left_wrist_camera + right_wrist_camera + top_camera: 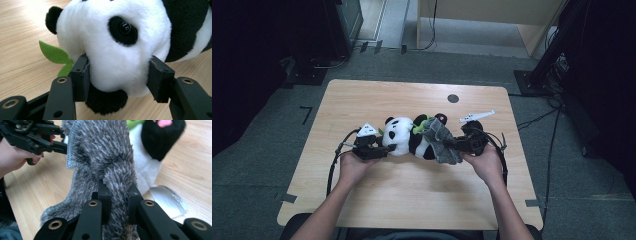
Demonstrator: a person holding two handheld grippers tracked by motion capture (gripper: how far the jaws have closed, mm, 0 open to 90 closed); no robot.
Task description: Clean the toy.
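Plush: one panda (404, 136), one grey cloth (443, 140)

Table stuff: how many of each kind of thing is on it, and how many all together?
Panda plush toy: 1
Grey furry cloth: 1
Green felt leaf: 1
Hand-held grippers: 2, the left gripper and the right gripper
Total: 5

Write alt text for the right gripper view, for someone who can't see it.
The right gripper pinches a grey furry cloth between its two black jaws, draped by a plush panda on a wooden table. The left gripper shows at upper left.
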